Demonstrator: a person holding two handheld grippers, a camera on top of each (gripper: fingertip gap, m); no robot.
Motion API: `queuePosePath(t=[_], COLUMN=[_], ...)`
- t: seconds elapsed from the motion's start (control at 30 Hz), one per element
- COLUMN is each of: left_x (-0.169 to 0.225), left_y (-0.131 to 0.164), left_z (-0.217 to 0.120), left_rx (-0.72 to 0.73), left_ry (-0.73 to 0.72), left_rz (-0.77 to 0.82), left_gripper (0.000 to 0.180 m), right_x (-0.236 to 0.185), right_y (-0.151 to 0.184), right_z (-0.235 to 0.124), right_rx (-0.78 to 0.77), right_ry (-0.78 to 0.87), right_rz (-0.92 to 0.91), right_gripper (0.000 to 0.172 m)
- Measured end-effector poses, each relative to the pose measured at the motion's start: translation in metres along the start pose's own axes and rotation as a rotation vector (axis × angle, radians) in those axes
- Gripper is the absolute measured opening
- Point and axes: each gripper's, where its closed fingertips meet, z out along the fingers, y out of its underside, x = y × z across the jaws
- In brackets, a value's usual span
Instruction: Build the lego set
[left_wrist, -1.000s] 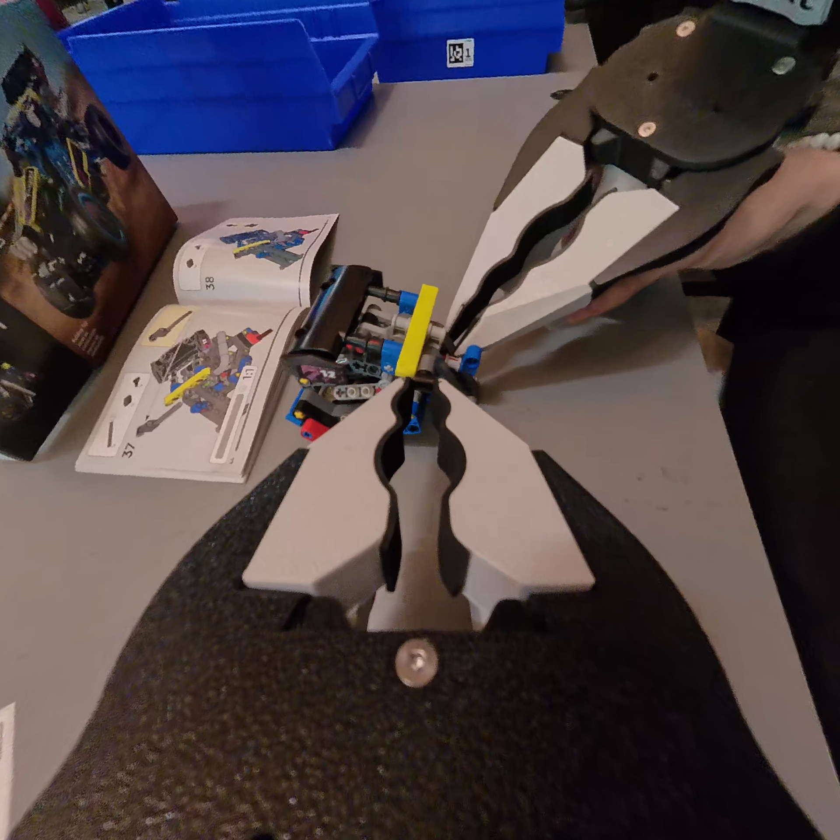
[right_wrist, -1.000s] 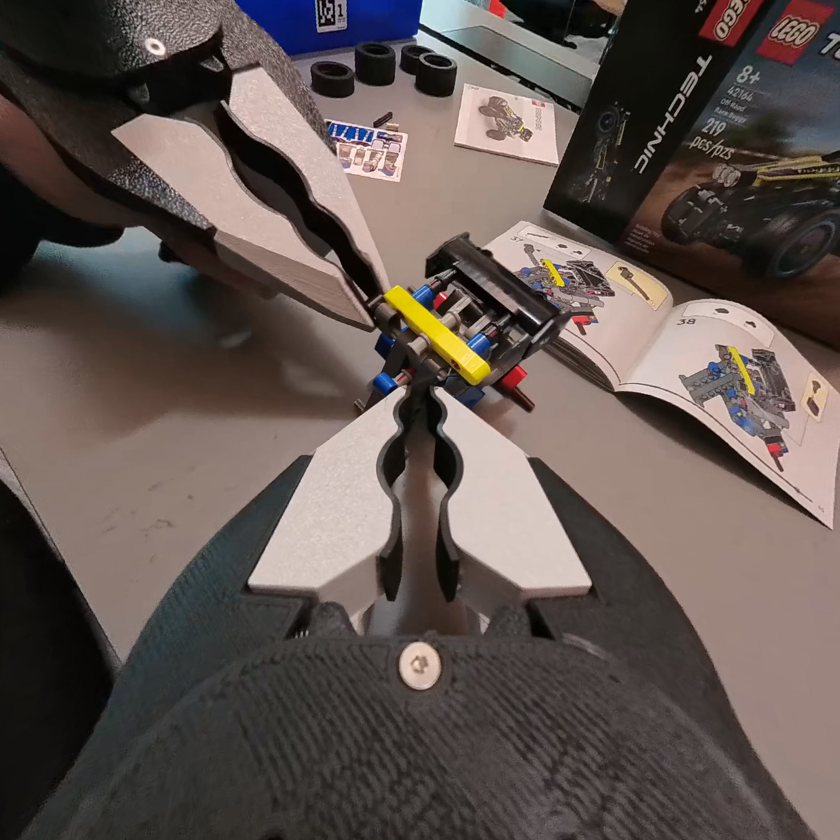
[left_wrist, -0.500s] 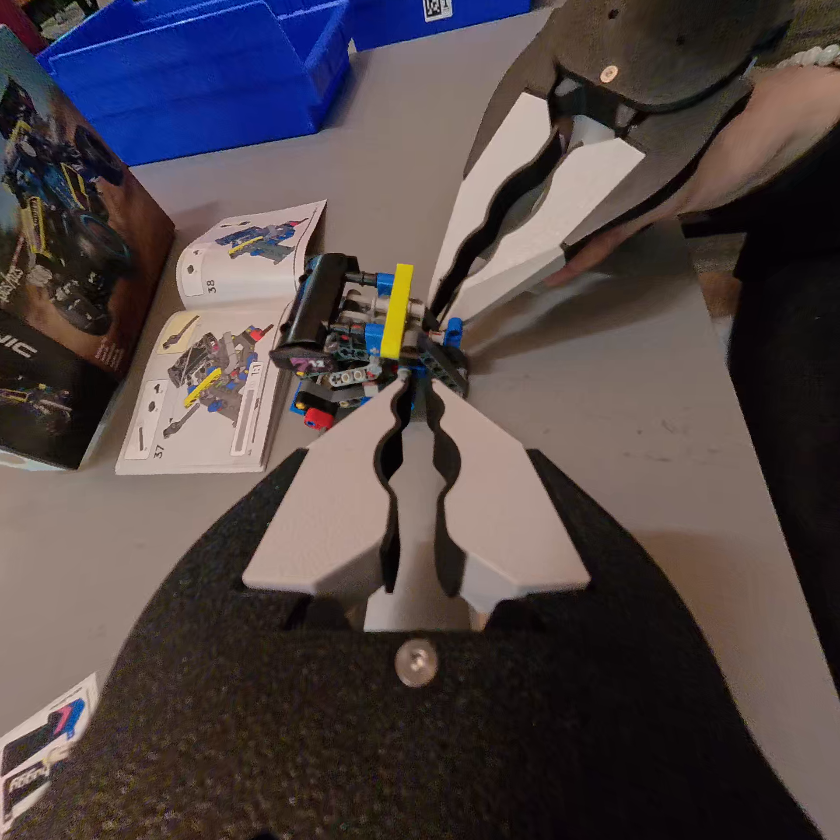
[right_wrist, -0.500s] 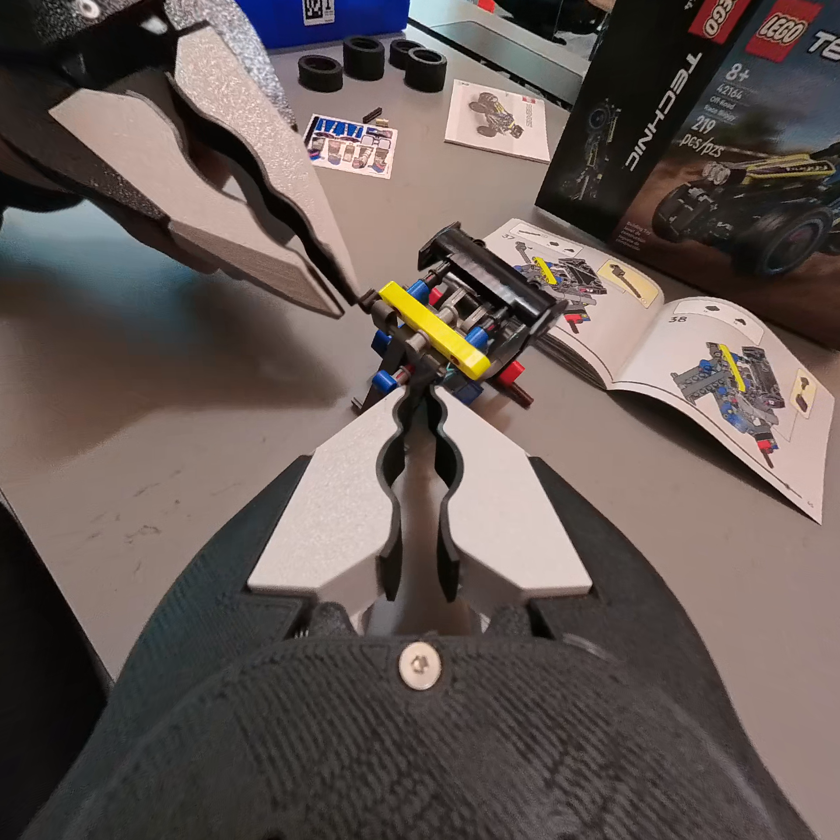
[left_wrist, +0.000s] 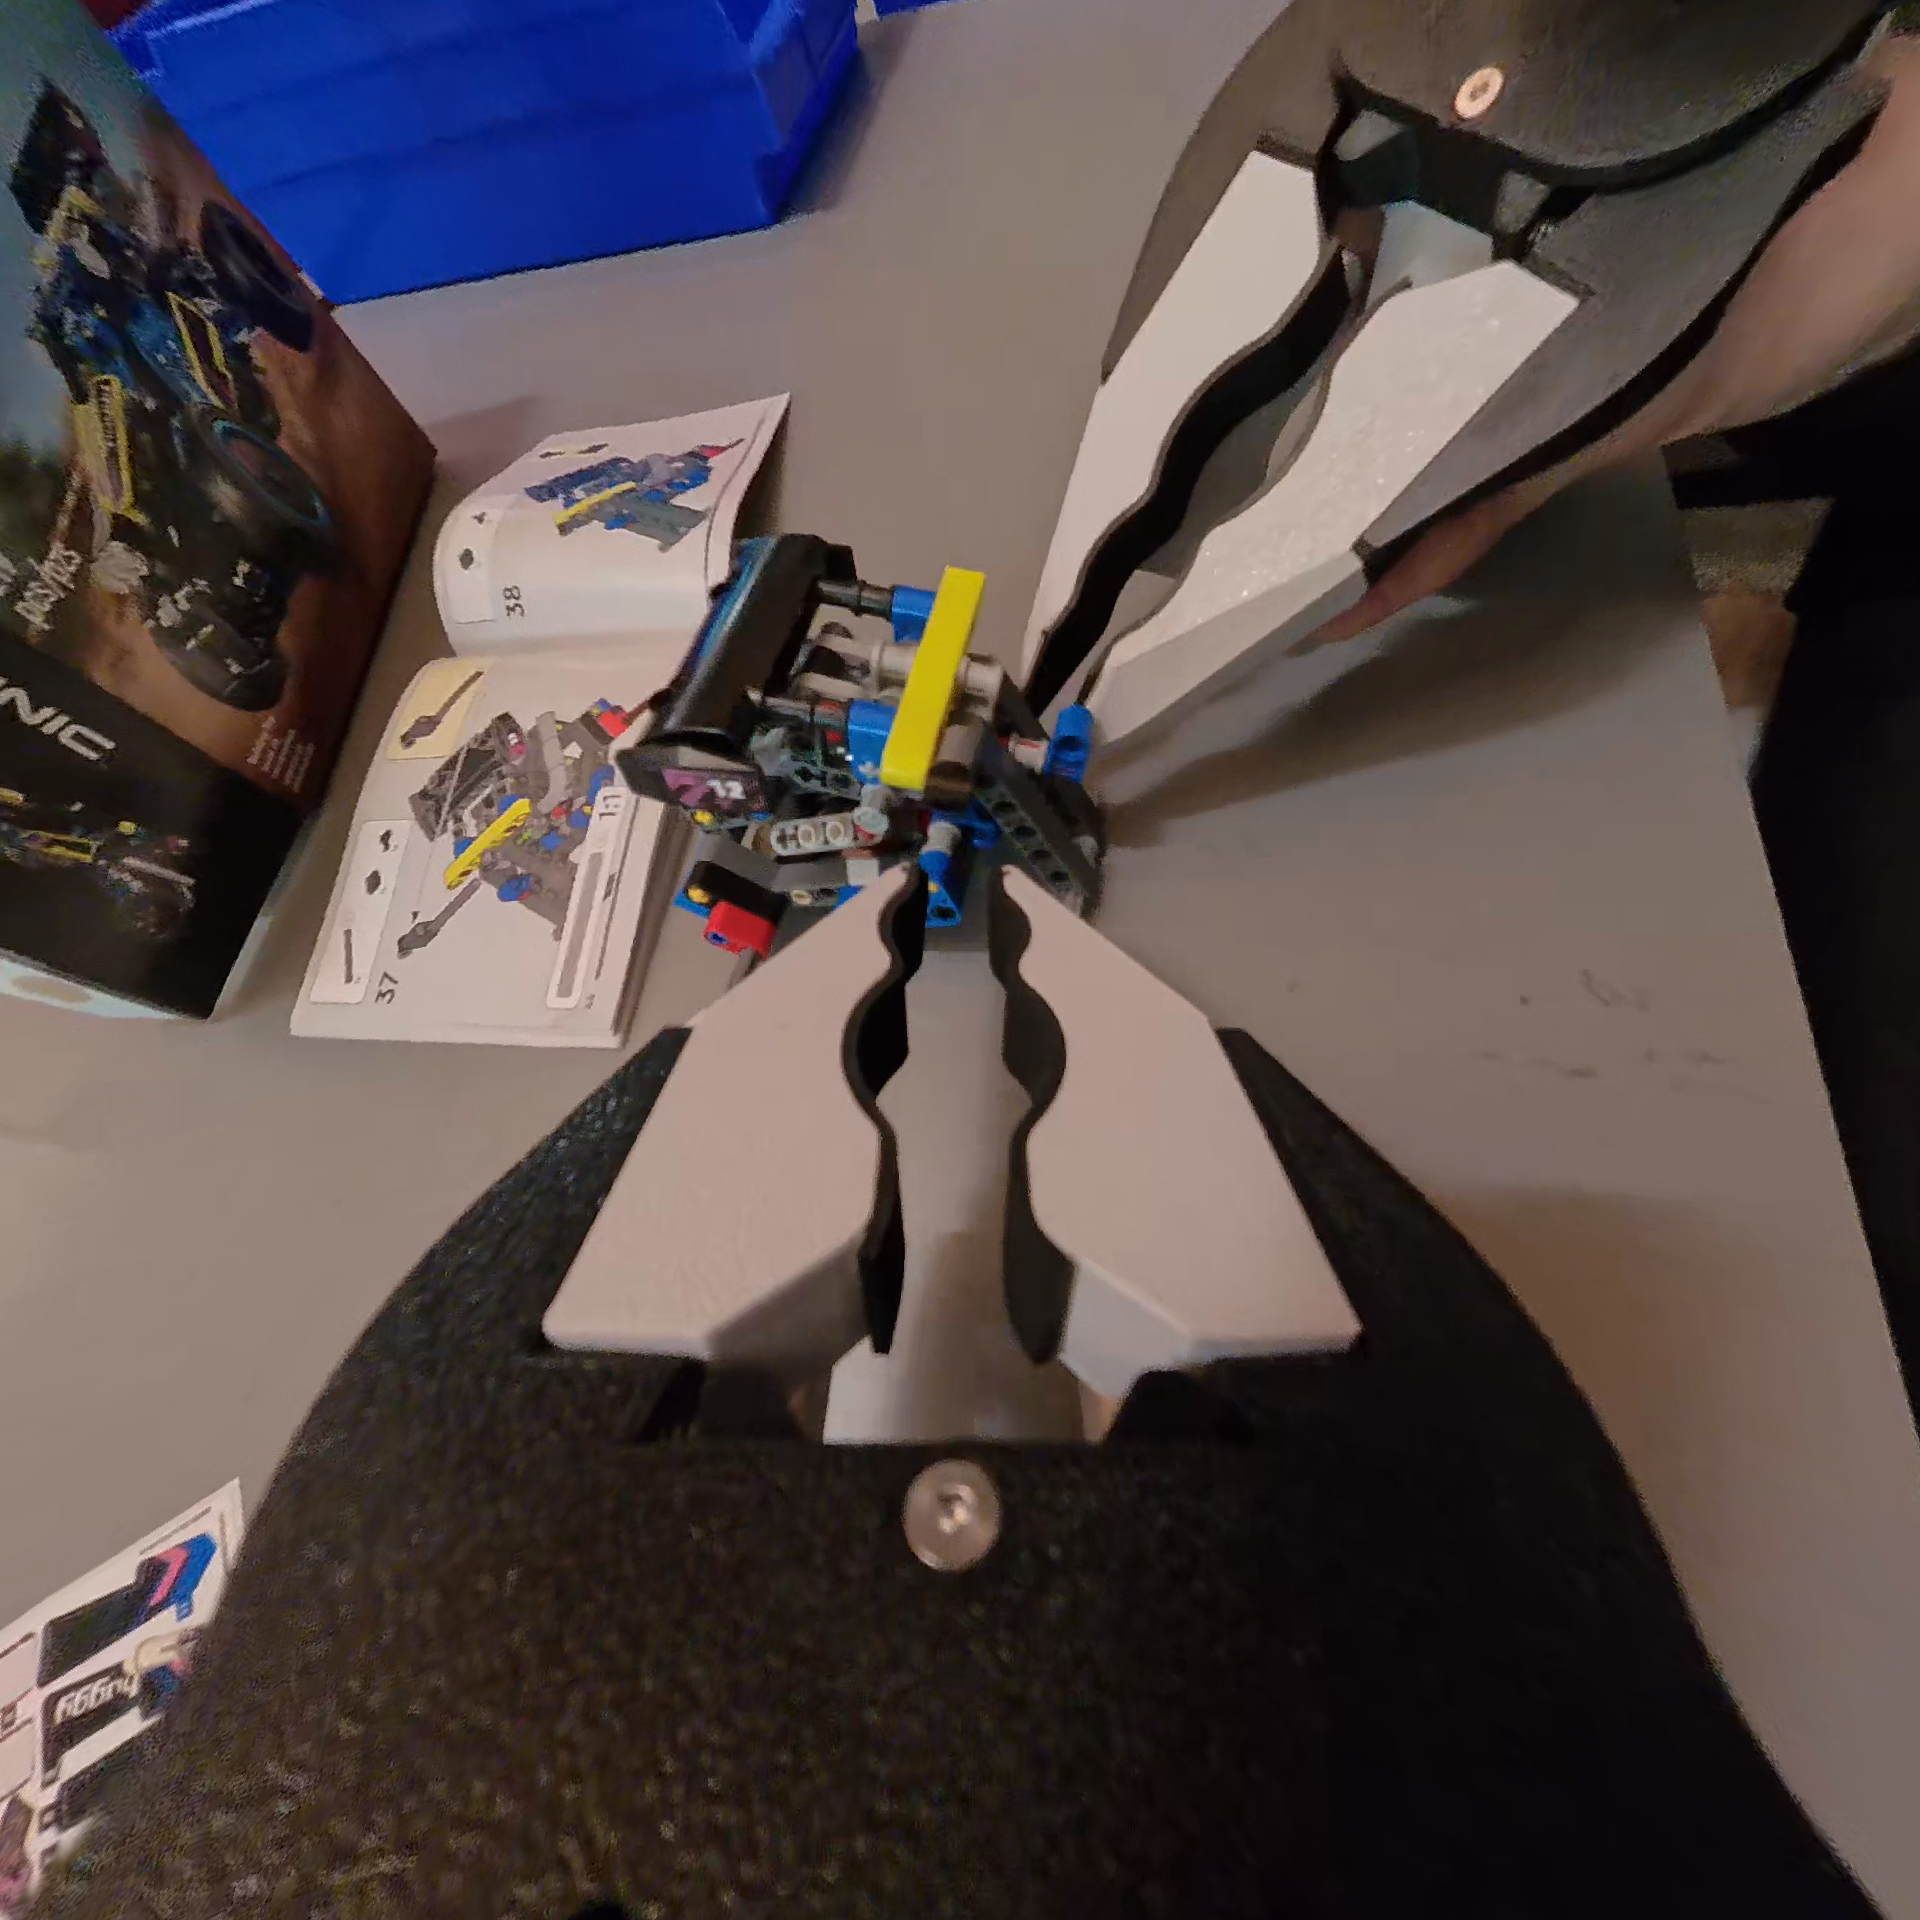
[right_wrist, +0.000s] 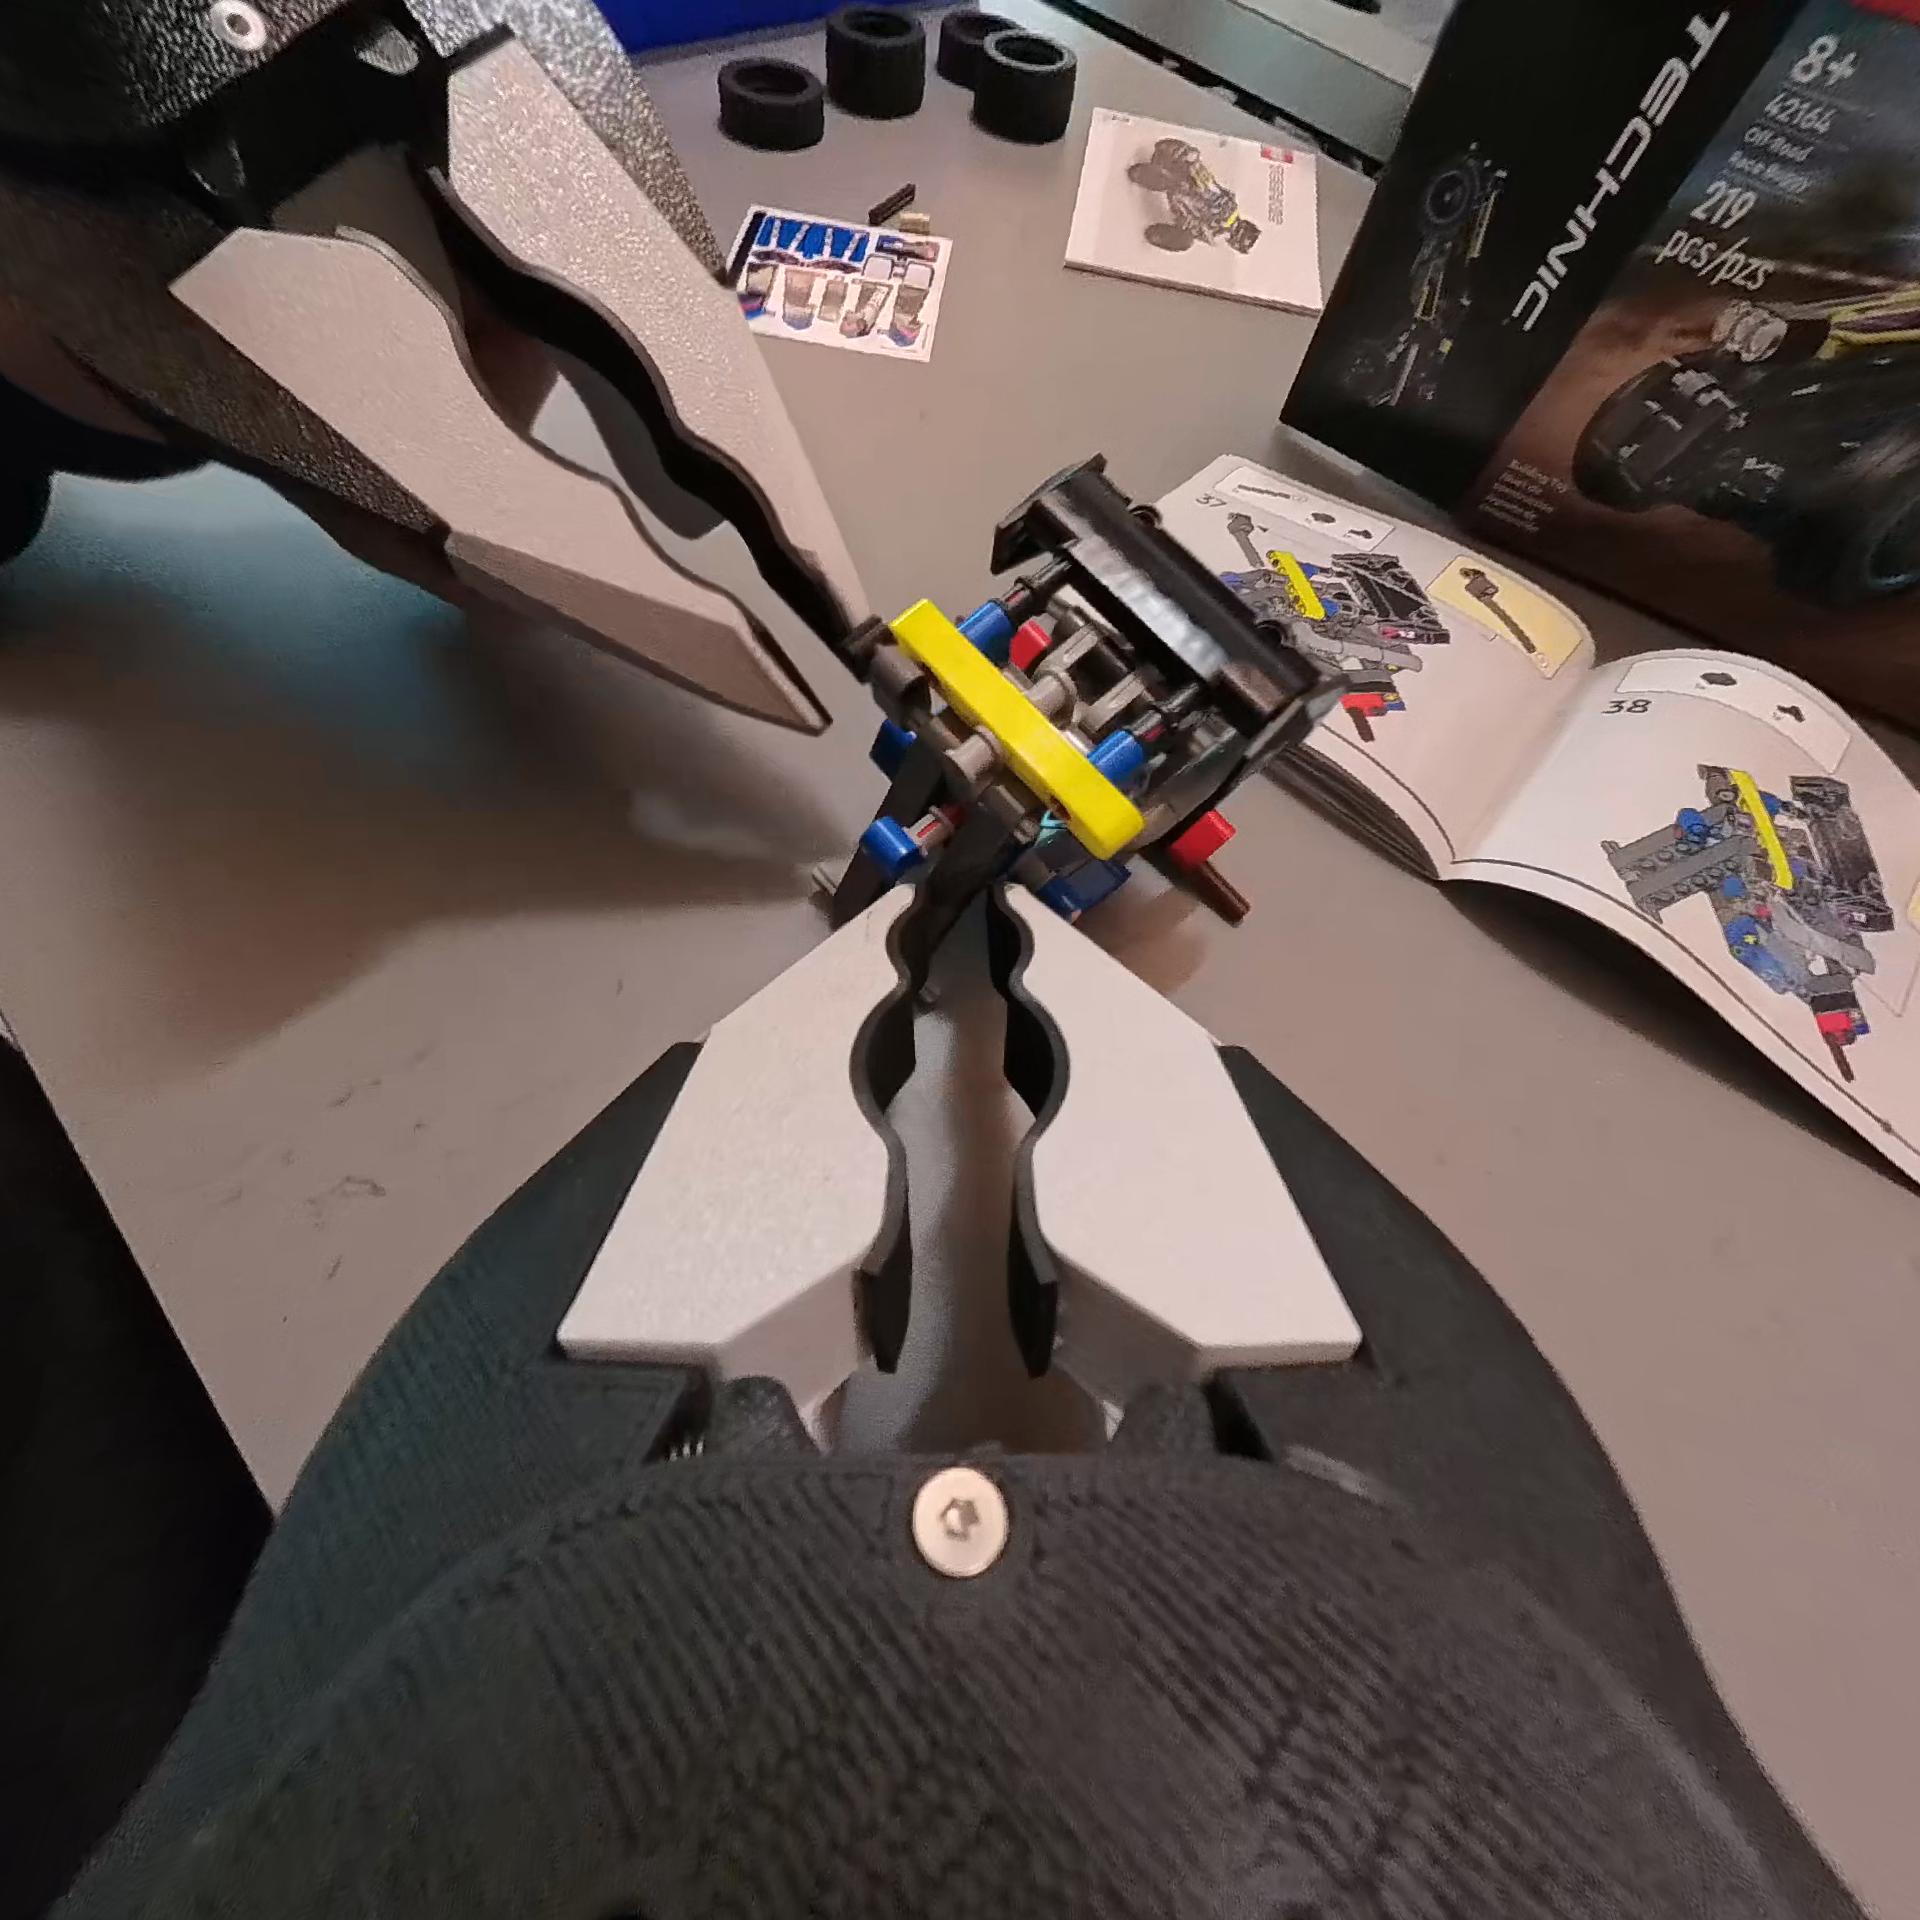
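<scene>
A small brick-built model (left_wrist: 831, 727) with a yellow beam and black, blue and red parts sits on the grey table (left_wrist: 1403, 987), by an open booklet. My left gripper (left_wrist: 958, 888) is at its near edge. The jaws stand a little apart, and a blue pin (left_wrist: 940, 883) lies between the pads with a gap on one side. My right gripper (right_wrist: 954, 899) is at the model (right_wrist: 1039, 727) from the other side. Its jaws are also a little apart around a thin black beam (right_wrist: 951, 868). Each gripper shows in the other's view, the right (left_wrist: 1055, 717) and the left (right_wrist: 836, 675), with tips at the model.
An open instruction booklet (right_wrist: 1558, 779) and the set's box (right_wrist: 1662, 312) lie beyond the model. Blue bins (left_wrist: 468, 135) stand at the back. Black tyres (right_wrist: 883, 62), a sticker sheet (right_wrist: 842, 281) and a small leaflet (right_wrist: 1195, 218) lie farther off. A person's hand (left_wrist: 1455, 551) holds the right gripper. About 4 cm separates my left fingertips from my right.
Both grippers were shut on the model's parts; their jaws have now widened slightly, and the pads no longer pinch the pin and the beam. The model has stayed put.
</scene>
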Motion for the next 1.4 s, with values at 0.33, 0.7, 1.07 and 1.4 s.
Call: queuePosePath(t=[0.33, 0.7, 1.07, 1.4], left_x=[0.009, -0.004, -0.005, -0.019], left_y=[-0.010, -0.003, -0.013, -0.012], left_z=[0.010, -0.001, -0.002, -0.013], left_rx=[0.053, -0.004, 0.008, -0.002], left_ry=[0.023, -0.027, -0.073, -0.133], left_rz=[-0.020, -0.039, -0.041, -0.055], left_gripper=[0.005, 0.008, 0.003, 0.013], right_x=[-0.006, -0.002, -0.001, -0.001], right_y=[0.002, -0.001, -0.004, -0.005], right_z=[0.005, 0.006, 0.009, 0.012], right_rx=[-0.029, -0.011, -0.004, -0.008], right_ry=[-0.043, -0.026, -0.004, -0.002], right_rz=[-0.015, 0.002, -0.021, -0.023], right_gripper=[0.008, 0.005, 0.009, 0.011])
